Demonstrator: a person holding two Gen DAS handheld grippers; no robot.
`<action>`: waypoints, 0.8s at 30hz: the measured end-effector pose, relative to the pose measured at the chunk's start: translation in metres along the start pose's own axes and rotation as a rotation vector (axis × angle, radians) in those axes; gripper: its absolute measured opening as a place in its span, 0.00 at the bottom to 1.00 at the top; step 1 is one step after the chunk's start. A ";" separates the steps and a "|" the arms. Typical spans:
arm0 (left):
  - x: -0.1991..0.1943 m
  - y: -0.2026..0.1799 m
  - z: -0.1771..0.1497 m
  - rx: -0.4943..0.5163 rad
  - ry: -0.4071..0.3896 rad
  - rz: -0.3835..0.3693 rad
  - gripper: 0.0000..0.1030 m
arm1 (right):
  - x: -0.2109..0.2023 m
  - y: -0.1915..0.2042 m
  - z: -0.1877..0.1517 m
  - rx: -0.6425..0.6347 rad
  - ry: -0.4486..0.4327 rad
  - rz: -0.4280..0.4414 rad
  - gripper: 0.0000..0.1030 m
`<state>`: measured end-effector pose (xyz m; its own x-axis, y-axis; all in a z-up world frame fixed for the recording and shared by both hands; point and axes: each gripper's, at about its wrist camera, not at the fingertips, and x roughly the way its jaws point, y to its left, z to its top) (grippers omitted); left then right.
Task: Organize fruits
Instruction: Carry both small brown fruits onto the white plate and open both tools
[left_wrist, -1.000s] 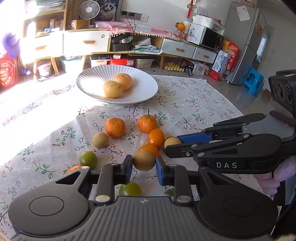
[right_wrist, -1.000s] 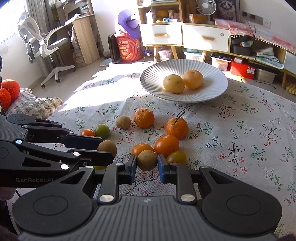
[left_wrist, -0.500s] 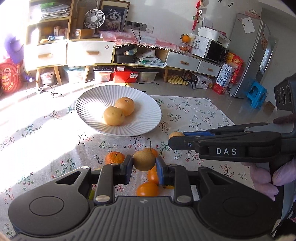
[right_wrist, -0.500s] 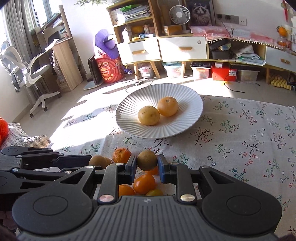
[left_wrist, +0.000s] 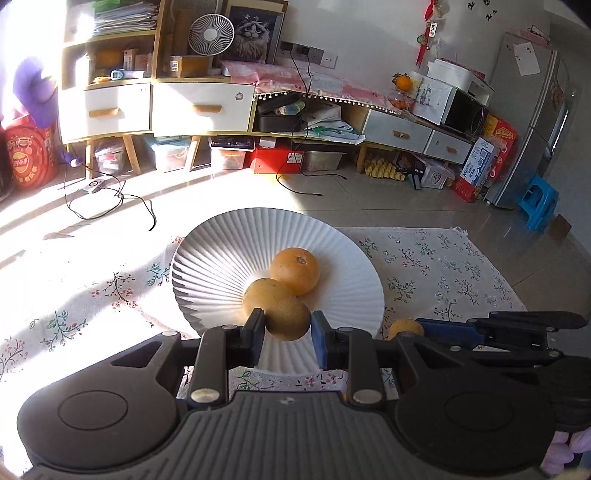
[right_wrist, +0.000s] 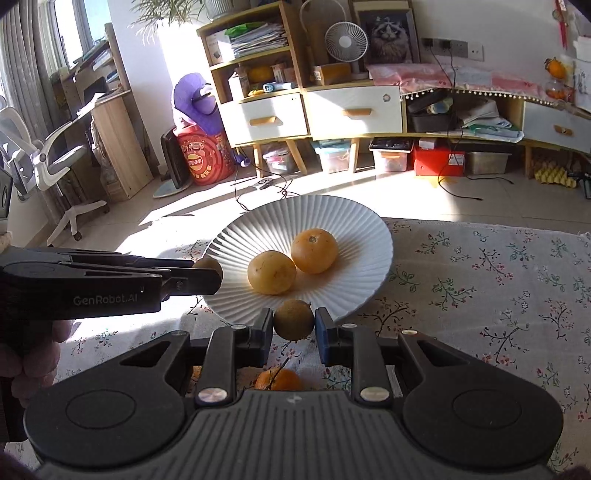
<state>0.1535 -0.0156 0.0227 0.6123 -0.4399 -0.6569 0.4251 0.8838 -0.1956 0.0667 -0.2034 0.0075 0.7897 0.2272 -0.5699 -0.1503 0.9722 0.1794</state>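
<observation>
A white ribbed plate (left_wrist: 221, 258) (right_wrist: 362, 236) on the floral cloth holds two yellow-orange fruits (left_wrist: 294, 270) (right_wrist: 271, 272). My left gripper (left_wrist: 287, 328) is shut on a brown kiwi (left_wrist: 287, 318) and holds it over the plate's near rim. My right gripper (right_wrist: 294, 326) is shut on another brown kiwi (right_wrist: 294, 319) just in front of the plate's near edge. Each gripper shows in the other's view, the right one (left_wrist: 413, 328) beside the plate's right rim, the left one (right_wrist: 212, 273) at its left rim.
An orange with a stem (right_wrist: 279, 380) lies on the cloth under my right gripper. The floral tablecloth (right_wrist: 498, 280) stretches to the right. Beyond the table are cabinets (left_wrist: 199, 107), a fridge (left_wrist: 532, 122) and a blue stool (left_wrist: 537, 201).
Both grippers have lifted their kiwis off the cloth and carried them forward to the plate. The loose fruits on the cloth have dropped out of view below.
</observation>
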 end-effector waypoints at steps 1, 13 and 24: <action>0.005 0.003 0.003 -0.015 0.002 0.003 0.15 | 0.003 -0.002 0.002 0.004 0.000 0.000 0.21; 0.052 0.020 0.023 -0.110 0.034 0.056 0.15 | 0.041 -0.009 0.011 -0.002 0.013 -0.018 0.22; 0.075 0.024 0.032 -0.161 0.079 0.052 0.16 | 0.066 -0.008 0.015 -0.007 0.043 -0.038 0.22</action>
<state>0.2311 -0.0325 -0.0076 0.5734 -0.3848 -0.7233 0.2784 0.9218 -0.2698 0.1290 -0.1974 -0.0191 0.7684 0.1925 -0.6104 -0.1249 0.9805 0.1519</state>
